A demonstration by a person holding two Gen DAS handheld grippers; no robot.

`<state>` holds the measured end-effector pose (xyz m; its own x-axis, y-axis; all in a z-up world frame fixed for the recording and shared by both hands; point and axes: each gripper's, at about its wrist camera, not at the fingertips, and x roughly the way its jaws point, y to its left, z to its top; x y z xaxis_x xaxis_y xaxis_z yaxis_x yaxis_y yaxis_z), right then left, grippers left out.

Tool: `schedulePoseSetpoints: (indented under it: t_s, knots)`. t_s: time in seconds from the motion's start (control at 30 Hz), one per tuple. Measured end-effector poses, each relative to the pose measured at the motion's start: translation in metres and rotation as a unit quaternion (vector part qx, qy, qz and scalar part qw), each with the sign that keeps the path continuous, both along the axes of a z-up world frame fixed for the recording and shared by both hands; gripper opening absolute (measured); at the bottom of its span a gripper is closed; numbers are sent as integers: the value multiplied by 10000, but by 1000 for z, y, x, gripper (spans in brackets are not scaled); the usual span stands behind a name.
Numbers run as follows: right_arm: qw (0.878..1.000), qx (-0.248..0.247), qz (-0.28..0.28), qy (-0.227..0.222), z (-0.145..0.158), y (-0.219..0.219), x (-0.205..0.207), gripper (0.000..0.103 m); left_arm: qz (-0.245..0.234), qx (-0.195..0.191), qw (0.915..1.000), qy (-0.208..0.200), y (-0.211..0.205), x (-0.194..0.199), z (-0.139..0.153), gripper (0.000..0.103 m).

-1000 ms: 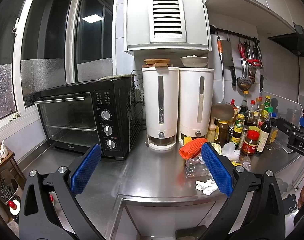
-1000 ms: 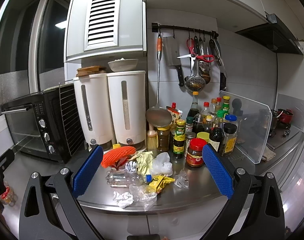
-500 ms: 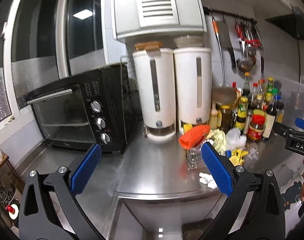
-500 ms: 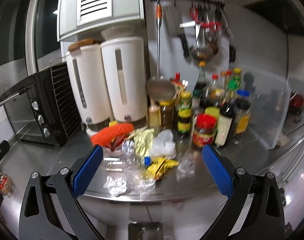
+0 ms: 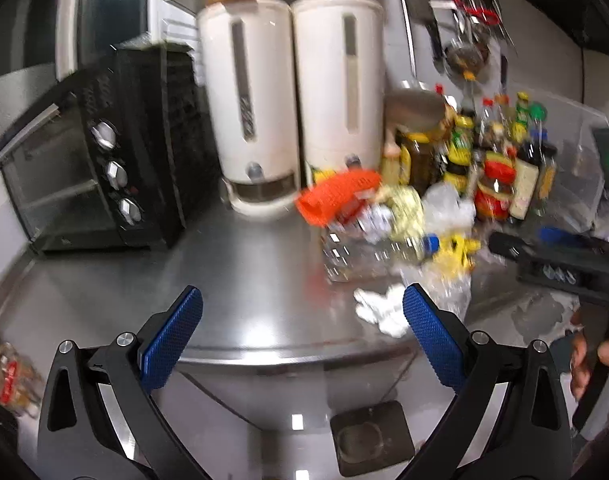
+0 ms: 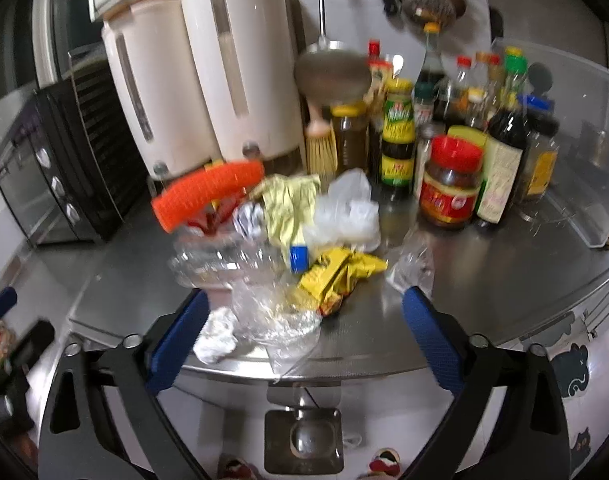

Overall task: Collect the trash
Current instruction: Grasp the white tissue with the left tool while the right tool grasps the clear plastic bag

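A pile of trash lies on the steel counter [image 6: 484, 280]: an orange foam net [image 6: 208, 194], a clear plastic bottle with a blue cap [image 6: 232, 260], a yellow wrapper [image 6: 336, 276], crumpled white paper [image 6: 216, 334], clear plastic film [image 6: 276, 316] and a white bag [image 6: 344, 212]. My right gripper [image 6: 302, 324] is open and empty, just in front of the pile at the counter edge. My left gripper [image 5: 302, 324] is open and empty, left of the pile; the white paper [image 5: 380, 312] lies by its right finger. The orange net [image 5: 336, 196] shows there too.
Two white dispensers [image 6: 208, 80] stand behind the pile. Several sauce bottles and jars [image 6: 452, 180] stand at the right, with a clear splash guard [image 6: 576, 140] beyond. A black toaster oven [image 5: 92, 160] stands at the left. The right gripper shows in the left wrist view [image 5: 552, 256].
Both grippers have moved forward and tilted down toward the counter; the trash pile looks larger and closer. Both stay open.
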<state>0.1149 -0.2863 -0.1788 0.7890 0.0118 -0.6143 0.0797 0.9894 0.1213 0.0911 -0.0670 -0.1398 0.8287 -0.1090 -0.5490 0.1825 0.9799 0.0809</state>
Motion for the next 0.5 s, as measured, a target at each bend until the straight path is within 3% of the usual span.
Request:
schedulePoseSetpoints:
  t_s: [0.07, 0.17, 0.37, 0.5]
  knots:
    - [9998, 51, 52, 193, -11, -1, 8, 75, -84, 76, 9998, 135, -7, 5, -15, 90]
    - [9991, 112, 85, 390, -25, -1, 16, 62, -306, 204, 9985, 412, -21, 13, -38, 82]
    - [9972, 292, 81, 684, -49, -6, 33, 46, -598, 285, 9965, 514, -42, 27, -61, 75]
    - [9958, 319, 121, 846, -61, -5, 43, 42, -752, 256, 9951, 591, -55, 39, -69, 75]
